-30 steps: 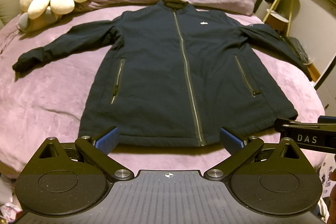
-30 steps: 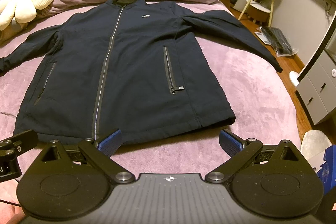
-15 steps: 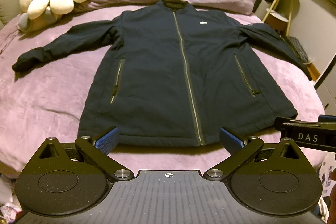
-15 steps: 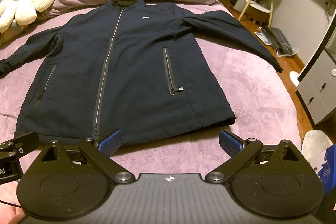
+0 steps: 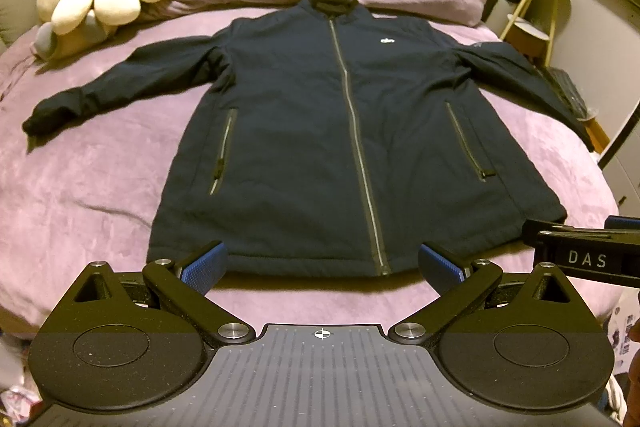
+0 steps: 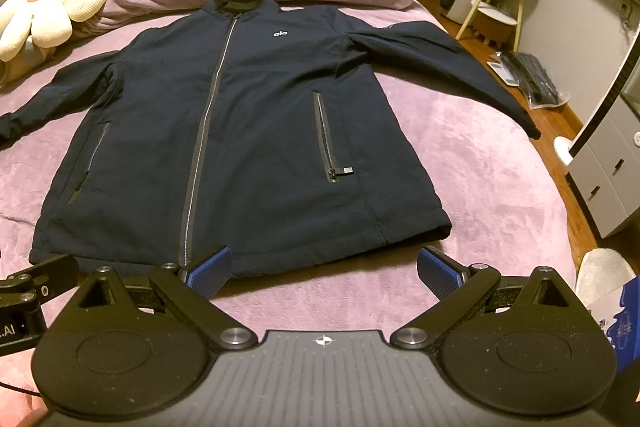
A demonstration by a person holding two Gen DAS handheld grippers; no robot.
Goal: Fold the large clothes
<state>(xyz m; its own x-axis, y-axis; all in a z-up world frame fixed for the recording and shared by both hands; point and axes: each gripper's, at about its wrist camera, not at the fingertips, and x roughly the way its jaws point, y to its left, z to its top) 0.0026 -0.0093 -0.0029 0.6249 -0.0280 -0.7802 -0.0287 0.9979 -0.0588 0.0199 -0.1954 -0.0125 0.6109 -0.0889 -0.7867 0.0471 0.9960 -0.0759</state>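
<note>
The navy zip-up jacket (image 5: pixel 352 147) lay flat, centre frame, on the purple bed (image 5: pixel 80 187). The left hand-held gripper (image 5: pixel 320 267) and the right hand-held gripper (image 6: pixel 324 269) were wide open, empty, at lower frame.

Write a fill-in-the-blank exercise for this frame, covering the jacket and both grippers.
1. The dark jacket lies flat with its front zipper fully ____.
2. Both sleeves are spread ____ from the body.
3. The left gripper and right gripper hover at the hem with fingers ____.
4. The jacket rests on a ____ bedspread.

Missing words: closed; outward; open; purple
</note>
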